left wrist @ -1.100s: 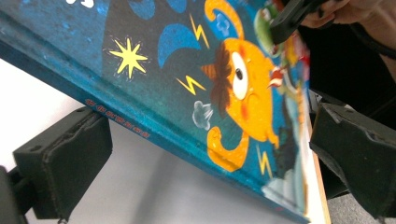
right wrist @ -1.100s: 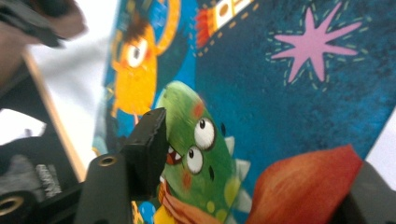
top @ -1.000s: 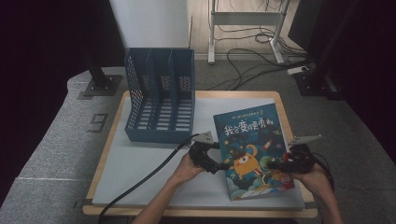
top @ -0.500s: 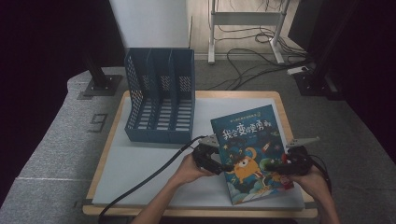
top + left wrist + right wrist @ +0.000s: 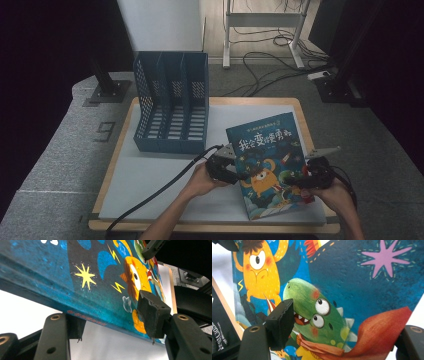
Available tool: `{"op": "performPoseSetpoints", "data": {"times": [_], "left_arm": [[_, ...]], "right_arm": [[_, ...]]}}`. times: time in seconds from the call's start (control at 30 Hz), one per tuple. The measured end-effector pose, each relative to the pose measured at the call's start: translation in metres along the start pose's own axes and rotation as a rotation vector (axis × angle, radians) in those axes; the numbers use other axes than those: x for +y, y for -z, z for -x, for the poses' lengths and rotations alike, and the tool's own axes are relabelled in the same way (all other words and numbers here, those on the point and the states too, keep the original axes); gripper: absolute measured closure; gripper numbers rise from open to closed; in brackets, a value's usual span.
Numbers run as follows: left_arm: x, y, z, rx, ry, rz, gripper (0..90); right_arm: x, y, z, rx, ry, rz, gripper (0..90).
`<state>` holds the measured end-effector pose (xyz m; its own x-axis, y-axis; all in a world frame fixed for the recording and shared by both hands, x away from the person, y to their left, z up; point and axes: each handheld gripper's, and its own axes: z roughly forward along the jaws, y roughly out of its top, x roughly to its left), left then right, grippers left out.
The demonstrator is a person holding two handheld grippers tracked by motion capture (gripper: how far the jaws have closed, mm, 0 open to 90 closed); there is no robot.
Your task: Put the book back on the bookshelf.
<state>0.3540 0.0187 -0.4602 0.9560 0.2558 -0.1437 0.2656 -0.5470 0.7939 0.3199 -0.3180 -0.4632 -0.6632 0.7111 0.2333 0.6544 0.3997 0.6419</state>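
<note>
Book (image 5: 270, 170), dark blue with cartoon monsters on its cover, lies on the white mat (image 5: 150, 175) at the table's right front, well apart from the blue file rack (image 5: 172, 115) standing at the back left. At the book's left edge, the left gripper (image 5: 235, 172) has just been closing its jaws; one pad (image 5: 152, 313) rests on the cover, the other sits below the raised spine edge. At the right edge, the right gripper (image 5: 295, 181) straddles the cover, one pad (image 5: 280, 322) on it, jaws parted.
</note>
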Motion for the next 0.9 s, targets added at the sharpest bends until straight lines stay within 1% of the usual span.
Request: {"op": "performPoseSetpoints", "data": {"times": [0.13,0.17,0.27,0.3,0.33,0.37,0.4,0.43,0.47,0.5,0.53,0.57,0.6,0.63,0.7,0.8,0.9], "left_arm": [[0.0,0.0,0.0,-0.006,0.0,0.002,42.7],[0.0,0.0,0.0,-0.009,0.001,0.008,42.7],[0.0,-0.001,0.0,-0.016,0.003,0.015,42.7],[0.0,-0.001,0.0,-0.016,0.003,0.015,42.7],[0.0,-0.001,0.0,-0.019,0.001,0.027,43.2],[0.0,-0.001,0.0,-0.019,0.001,0.027,43.2],[0.001,0.0,-0.002,-0.055,0.038,0.053,41.4],[0.001,0.001,-0.005,-0.094,0.08,0.078,41.5],[0.001,0.001,-0.005,-0.094,0.08,0.078,41.5],[0.002,0.0,-0.008,-0.127,0.146,0.096,41.5],[0.002,-0.001,-0.012,-0.128,0.172,0.085,41.5],[0.002,-0.001,-0.012,-0.128,0.172,0.085,41.9],[0.0,-0.002,-0.013,-0.126,0.157,0.08,43.2],[0.0,-0.001,-0.013,-0.122,0.154,0.083,44.8],[0.001,0.001,-0.012,-0.123,0.145,0.091,50.5],[0.003,0.003,-0.009,-0.12,0.127,0.097,56.6],[0.004,0.004,-0.007,-0.104,0.109,0.078,59.0]], "right_arm": [[0.001,0.0,-0.001,-0.017,0.001,-0.012,24.2],[0.0,-0.001,-0.002,-0.035,-0.006,-0.017,21.2],[-0.001,-0.001,-0.003,-0.047,-0.004,-0.016,17.4],[-0.001,-0.001,-0.003,-0.047,-0.004,-0.016,17.4],[-0.002,0.0,-0.005,-0.15,0.012,-0.027,12.9],[-0.002,0.0,-0.005,-0.15,0.012,-0.027,12.9],[-0.004,0.001,-0.004,-0.203,0.011,-0.035,13.1],[-0.006,0.002,-0.003,-0.171,0.003,-0.029,13.4],[-0.006,0.002,-0.003,-0.171,0.003,-0.029,13.4],[-0.008,0.002,-0.001,-0.145,0.0,-0.02,13.7],[-0.012,0.001,0.0,-0.158,-0.01,-0.033,13.8],[-0.012,0.001,0.0,-0.158,-0.01,-0.033,13.8],[-0.015,-0.001,0.002,-0.142,-0.02,-0.03,14.2],[-0.017,-0.002,0.003,-0.142,-0.026,-0.029,14.2],[-0.02,-0.004,0.006,-0.141,-0.033,-0.038,14.2],[-0.023,-0.007,0.008,-0.141,-0.044,-0.043,14.1],[-0.024,-0.008,0.009,-0.137,-0.048,-0.039,13.9]]}}
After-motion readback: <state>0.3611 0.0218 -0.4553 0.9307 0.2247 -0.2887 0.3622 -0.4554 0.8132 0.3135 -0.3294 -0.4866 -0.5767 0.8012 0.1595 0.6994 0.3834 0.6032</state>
